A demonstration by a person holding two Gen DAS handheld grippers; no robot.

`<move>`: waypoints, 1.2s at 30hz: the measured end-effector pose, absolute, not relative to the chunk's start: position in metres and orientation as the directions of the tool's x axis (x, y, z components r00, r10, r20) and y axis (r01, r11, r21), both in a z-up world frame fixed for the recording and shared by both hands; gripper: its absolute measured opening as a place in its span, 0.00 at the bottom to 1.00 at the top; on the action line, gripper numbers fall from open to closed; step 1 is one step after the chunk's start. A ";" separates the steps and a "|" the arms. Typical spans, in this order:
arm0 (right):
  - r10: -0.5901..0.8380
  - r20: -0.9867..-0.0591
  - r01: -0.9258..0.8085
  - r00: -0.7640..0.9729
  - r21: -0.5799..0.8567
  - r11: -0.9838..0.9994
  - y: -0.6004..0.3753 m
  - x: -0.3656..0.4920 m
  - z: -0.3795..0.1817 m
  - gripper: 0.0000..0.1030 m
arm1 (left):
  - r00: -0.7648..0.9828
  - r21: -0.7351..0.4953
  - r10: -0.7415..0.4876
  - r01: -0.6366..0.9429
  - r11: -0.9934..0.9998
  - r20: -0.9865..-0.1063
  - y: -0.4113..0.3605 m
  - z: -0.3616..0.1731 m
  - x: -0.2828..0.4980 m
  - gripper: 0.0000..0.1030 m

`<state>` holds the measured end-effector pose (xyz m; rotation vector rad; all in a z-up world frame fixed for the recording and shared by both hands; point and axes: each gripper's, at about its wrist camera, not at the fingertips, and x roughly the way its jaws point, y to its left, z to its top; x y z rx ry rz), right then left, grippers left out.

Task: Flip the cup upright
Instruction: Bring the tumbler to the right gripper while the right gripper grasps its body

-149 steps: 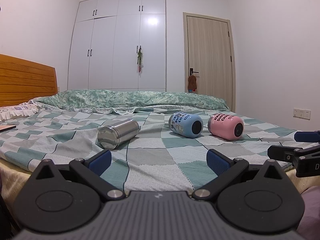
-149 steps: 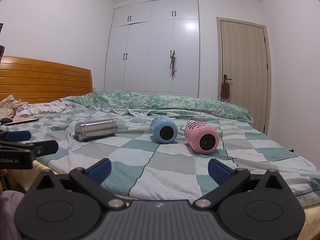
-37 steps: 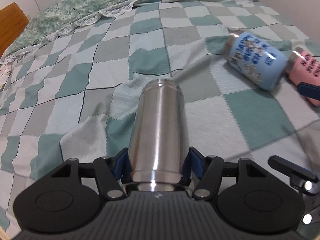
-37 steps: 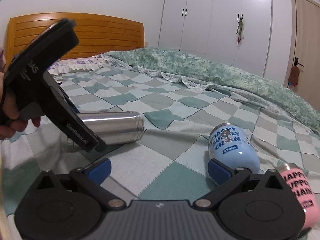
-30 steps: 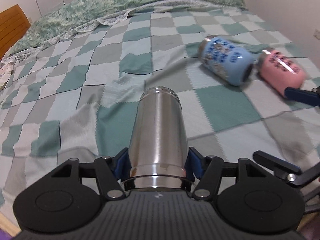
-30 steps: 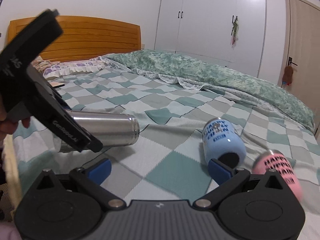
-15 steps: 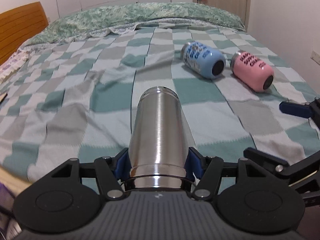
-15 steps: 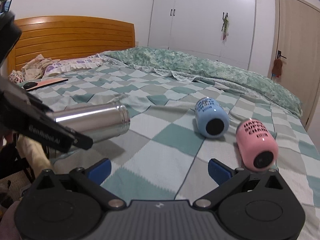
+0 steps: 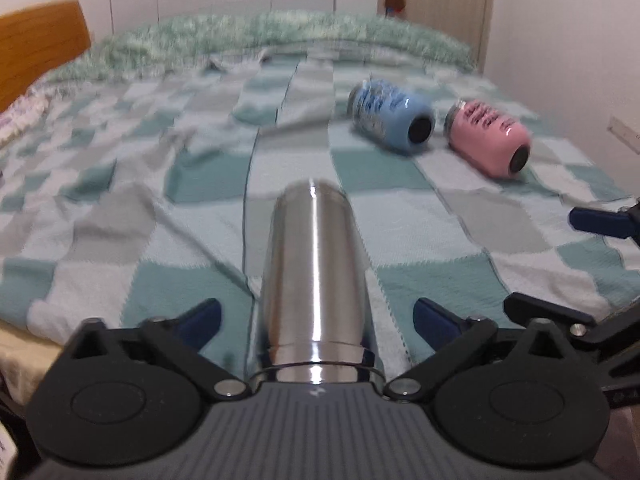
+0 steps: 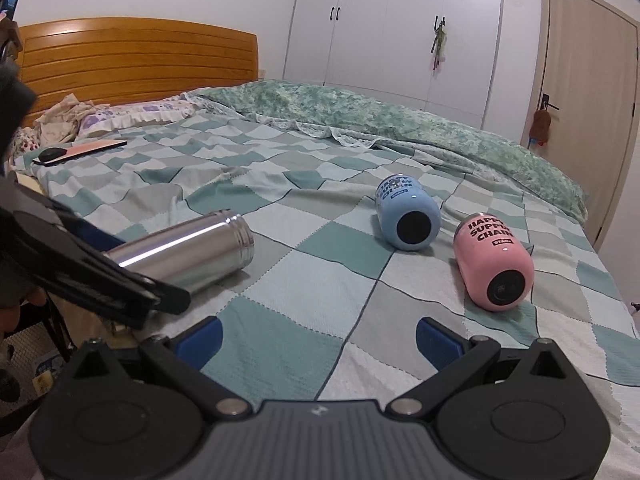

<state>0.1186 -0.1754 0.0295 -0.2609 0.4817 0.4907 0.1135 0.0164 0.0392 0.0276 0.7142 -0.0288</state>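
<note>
A steel cup (image 9: 316,280) lies on its side on the checked bedspread (image 9: 420,224), pointing away from me. My left gripper (image 9: 316,318) is open, its blue pads apart on either side of the cup and clear of it. The cup also shows in the right wrist view (image 10: 188,252), behind the left gripper's body. A blue cup (image 10: 406,212) and a pink cup (image 10: 494,266) lie on their sides further right. My right gripper (image 10: 318,338) is open and empty, low over the bed's front edge.
A wooden headboard (image 10: 132,60) and pillows (image 10: 120,116) are at the left. A phone and a dark object (image 10: 76,152) lie near them. A folded green quilt (image 10: 400,124) runs along the far side. Wardrobe and door stand behind.
My left gripper has opened: half a second ago its pads pressed the steel cup, now they stand apart from it. The cup lies flat on the bed. The right gripper shifted slightly.
</note>
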 end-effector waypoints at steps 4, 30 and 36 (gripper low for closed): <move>0.376 -0.488 -0.489 0.788 -0.124 0.863 -0.174 0.117 0.041 1.00 | 0.800 -0.002 -0.049 0.060 0.998 -0.598 0.032 0.061 0.097 1.00; 0.397 -0.735 -0.331 0.551 0.244 0.912 -0.040 0.213 0.029 0.94 | 0.789 0.058 -0.062 0.122 0.991 -0.611 0.152 0.039 0.117 1.00; 0.467 -0.759 -0.294 0.454 0.367 0.883 -0.039 0.234 0.009 0.69 | 0.785 0.062 -0.068 0.134 0.989 -0.616 0.155 0.036 0.123 1.00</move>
